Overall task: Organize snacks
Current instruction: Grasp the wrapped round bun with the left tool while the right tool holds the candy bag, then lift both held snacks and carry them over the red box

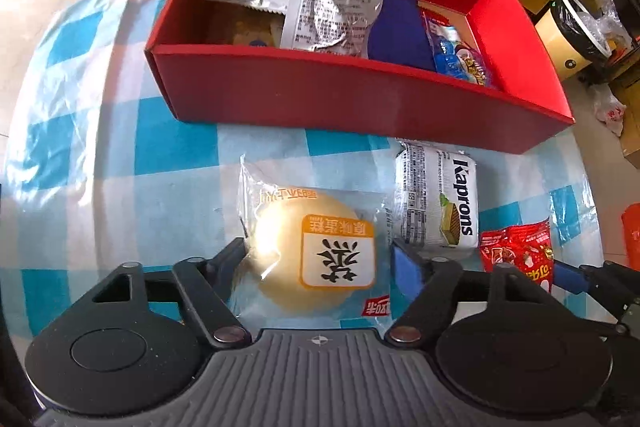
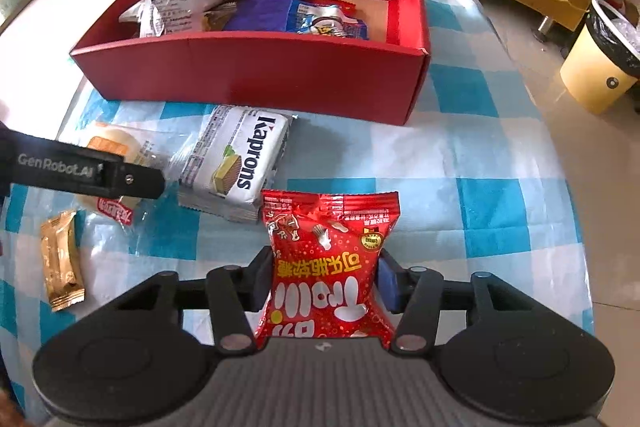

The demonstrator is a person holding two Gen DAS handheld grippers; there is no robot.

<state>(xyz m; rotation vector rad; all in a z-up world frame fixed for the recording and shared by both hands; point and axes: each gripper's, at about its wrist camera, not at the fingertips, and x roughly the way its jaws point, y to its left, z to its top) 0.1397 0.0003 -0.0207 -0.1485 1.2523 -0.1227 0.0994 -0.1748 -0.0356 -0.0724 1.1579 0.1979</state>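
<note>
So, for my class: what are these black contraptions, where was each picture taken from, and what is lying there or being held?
They are two hand-held grippers, each with two fingers and a camera looking along them. One picture comes from the left gripper, the other from the right gripper. On the blue-and-white checked cloth stands a red cardboard box of snacks, with a white Kaprons wafer pack and a small gold wrapper lying loose. The right gripper pinches a red sweet packet; the left gripper's fingers sit either side of a round yellow cake in clear wrap.

Red candy bag (image 2: 330,267) pinched; cake pack (image 1: 312,247) on cloth.
</note>
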